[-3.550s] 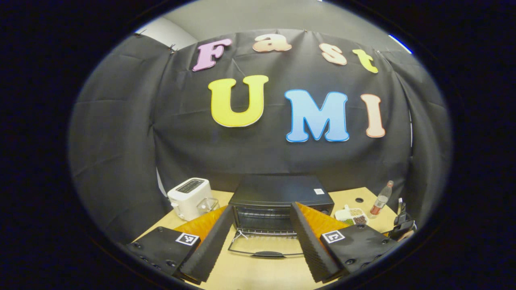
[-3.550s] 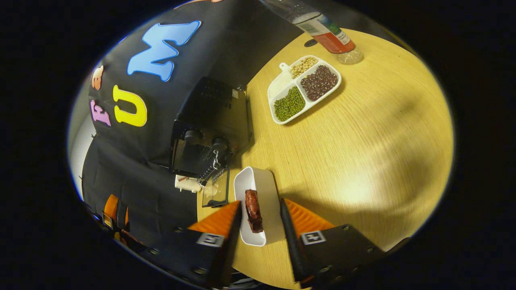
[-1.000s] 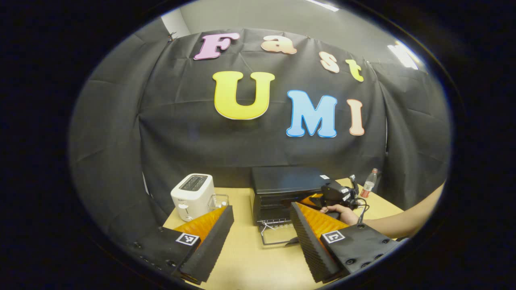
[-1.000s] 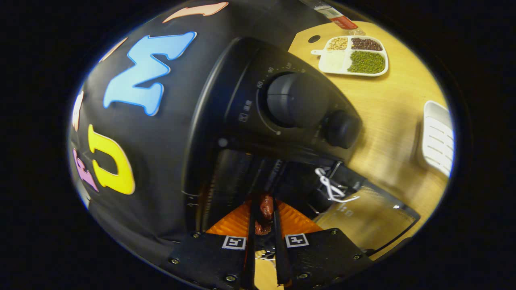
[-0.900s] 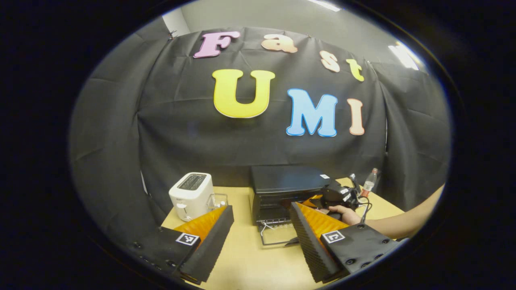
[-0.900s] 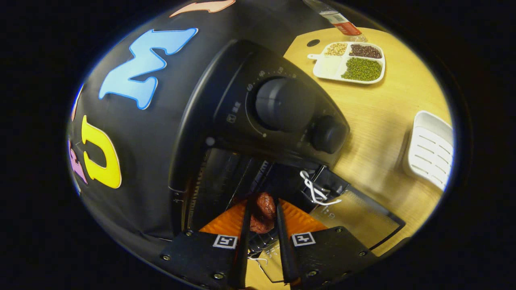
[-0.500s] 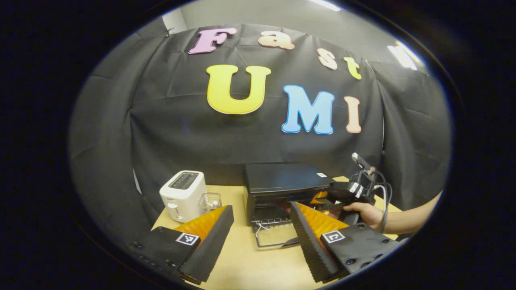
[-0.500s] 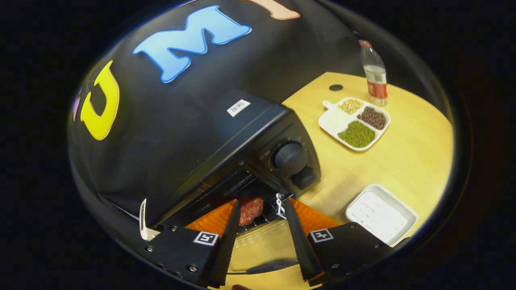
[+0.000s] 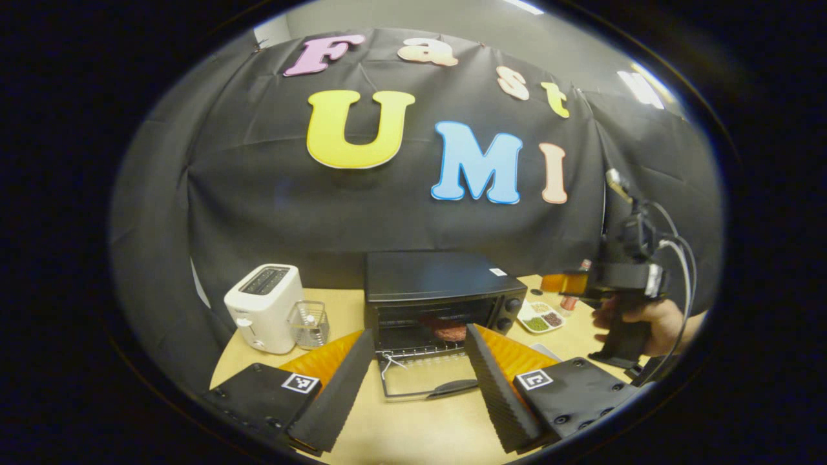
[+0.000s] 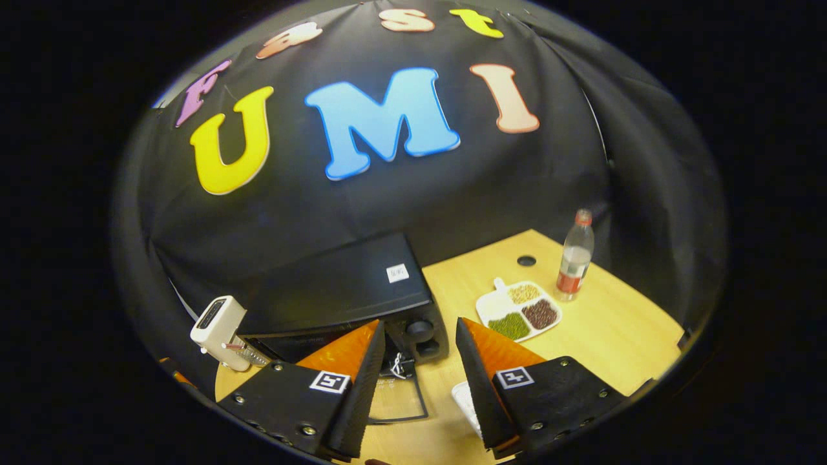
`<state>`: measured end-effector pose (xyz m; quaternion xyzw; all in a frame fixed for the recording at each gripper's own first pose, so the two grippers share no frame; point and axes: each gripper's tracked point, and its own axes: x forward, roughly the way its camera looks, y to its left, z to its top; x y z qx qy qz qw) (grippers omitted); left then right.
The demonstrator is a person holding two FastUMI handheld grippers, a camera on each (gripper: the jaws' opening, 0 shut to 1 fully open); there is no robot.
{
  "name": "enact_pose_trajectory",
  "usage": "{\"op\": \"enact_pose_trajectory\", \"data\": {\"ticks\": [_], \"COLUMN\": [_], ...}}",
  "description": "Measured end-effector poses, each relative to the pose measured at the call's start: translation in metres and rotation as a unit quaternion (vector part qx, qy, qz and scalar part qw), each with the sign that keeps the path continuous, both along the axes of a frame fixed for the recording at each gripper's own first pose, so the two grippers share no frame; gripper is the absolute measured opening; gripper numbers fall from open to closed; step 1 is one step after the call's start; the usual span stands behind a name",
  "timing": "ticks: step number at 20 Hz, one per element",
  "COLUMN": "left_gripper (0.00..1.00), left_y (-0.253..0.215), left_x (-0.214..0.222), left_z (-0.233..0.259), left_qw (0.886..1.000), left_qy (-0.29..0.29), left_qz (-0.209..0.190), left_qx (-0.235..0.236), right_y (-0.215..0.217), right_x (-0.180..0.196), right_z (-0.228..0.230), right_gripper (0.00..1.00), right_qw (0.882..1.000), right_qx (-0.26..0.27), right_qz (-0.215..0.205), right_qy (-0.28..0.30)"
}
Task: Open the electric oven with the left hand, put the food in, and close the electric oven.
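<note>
We see the white toaster (image 9: 263, 307) ahead-left of our left gripper (image 9: 418, 381), whose fingers stand wide and empty. Straight ahead, the oven (image 9: 439, 298) has its door (image 9: 426, 378) down, the food (image 9: 449, 332) on its rack. Our right gripper (image 10: 417, 374) is spread wide, empty, with the bean tray (image 10: 519, 309) ahead-right.

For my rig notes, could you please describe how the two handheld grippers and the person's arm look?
The left gripper and right gripper each have two wedge-shaped fingers with ribbed inner faces on black bolted blocks bearing square black-and-white markers. In the left gripper view, the right one has a black handle, trailing cables, and a bare hand with no sleeve in sight.
</note>
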<state>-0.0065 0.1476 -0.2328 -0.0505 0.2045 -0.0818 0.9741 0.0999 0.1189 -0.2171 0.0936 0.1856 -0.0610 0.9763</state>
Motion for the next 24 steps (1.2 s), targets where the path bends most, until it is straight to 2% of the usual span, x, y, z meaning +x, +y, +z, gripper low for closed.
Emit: {"op": "enact_pose_trajectory", "data": {"ticks": [5,6,7,8,9,10,12,14,16,17,18,24], "left_gripper": [0.95,0.91,0.93,0.95,0.95,0.95,0.95,0.99,0.95,0.95,0.99,0.99], "left_y": [-0.036,-0.045,-0.053,-0.058,-0.065,-0.071,-0.082,-0.091,-0.098,-0.100,-0.102,-0.111], "left_x": [0.008,0.010,0.010,0.010,0.011,0.011,0.010,0.008,0.005,0.004,0.001,-0.013], "left_z": [-0.012,-0.011,-0.009,-0.006,-0.006,-0.006,-0.008,-0.015,-0.031,-0.040,-0.049,-0.115], "left_qw": [1.000,1.000,1.000,1.000,1.000,1.000,1.000,1.000,0.999,0.998,0.997,0.985], "left_qy": [0.017,0.017,0.013,0.009,0.007,0.007,0.009,0.018,0.043,0.059,0.073,0.171], "left_qz": [0.004,0.005,0.006,0.008,0.008,0.007,0.003,-0.001,-0.003,-0.001,0.001,-0.005], "left_qx": [-0.006,-0.010,-0.012,-0.011,-0.007,-0.003,0.003,0.011,0.018,0.020,0.020,0.019], "right_y": [-0.029,-0.035,-0.037,-0.040,-0.045,-0.047,-0.058,-0.070,-0.077,-0.078,-0.080,-0.097], "right_x": [-0.019,-0.022,-0.025,-0.029,-0.032,-0.034,-0.040,-0.043,-0.050,-0.051,-0.052,-0.053], "right_z": [0.103,0.123,0.142,0.160,0.175,0.190,0.210,0.225,0.230,0.231,0.230,0.223], "right_gripper": [0.68,0.68,0.58,0.58,0.68,0.72,0.93,0.97,0.97,0.93,0.97,0.97], "right_qw": [0.991,0.988,0.984,0.981,0.978,0.977,0.973,0.967,0.964,0.964,0.964,0.969], "right_qx": [-0.061,-0.072,-0.079,-0.082,-0.080,-0.077,-0.077,-0.089,-0.097,-0.097,-0.098,-0.088], "right_qz": [0.017,0.018,0.023,0.024,0.023,0.026,0.020,0.009,0.010,0.014,0.016,0.018], "right_qy": [-0.115,-0.135,-0.156,-0.174,-0.189,-0.197,-0.216,-0.238,-0.247,-0.248,-0.245,-0.231]}}
